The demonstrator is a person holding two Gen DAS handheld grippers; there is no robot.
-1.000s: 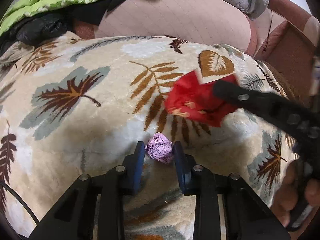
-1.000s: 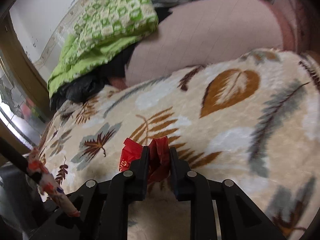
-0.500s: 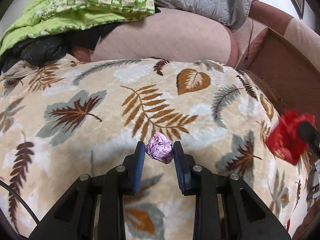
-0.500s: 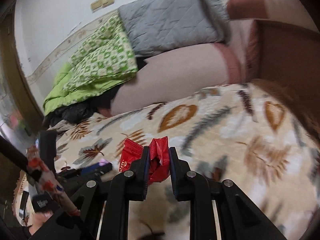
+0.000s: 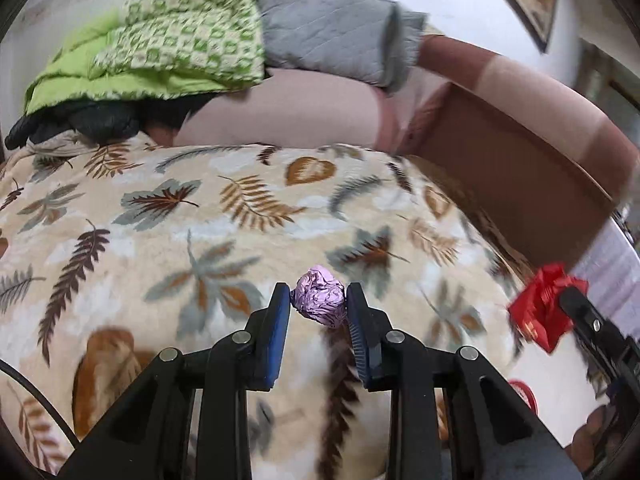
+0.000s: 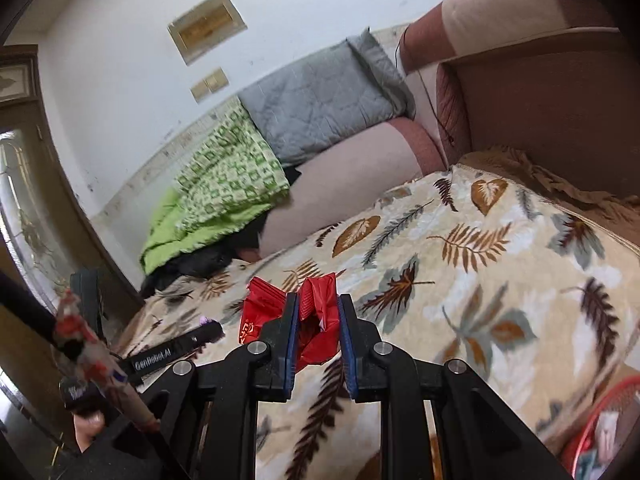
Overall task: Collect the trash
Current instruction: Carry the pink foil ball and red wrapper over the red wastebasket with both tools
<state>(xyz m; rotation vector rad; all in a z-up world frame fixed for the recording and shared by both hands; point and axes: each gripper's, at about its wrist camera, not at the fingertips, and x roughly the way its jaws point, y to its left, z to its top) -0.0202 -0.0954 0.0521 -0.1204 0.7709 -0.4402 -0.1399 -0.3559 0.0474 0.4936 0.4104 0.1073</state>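
Left to right. My left gripper (image 5: 318, 306): fingers closed on a crumpled purple foil ball (image 5: 319, 301), held clear above the leaf-print blanket (image 5: 168, 240). My right gripper (image 6: 318, 320): fingers clamped on a red wrapper (image 6: 316, 328), also held above the blanket. Behind: green checked quilt (image 5: 176, 56), grey quilted cushion (image 5: 336, 32), pink sofa back (image 5: 280, 116). Red basket rim (image 6: 600, 412) at lower right of the right wrist view.
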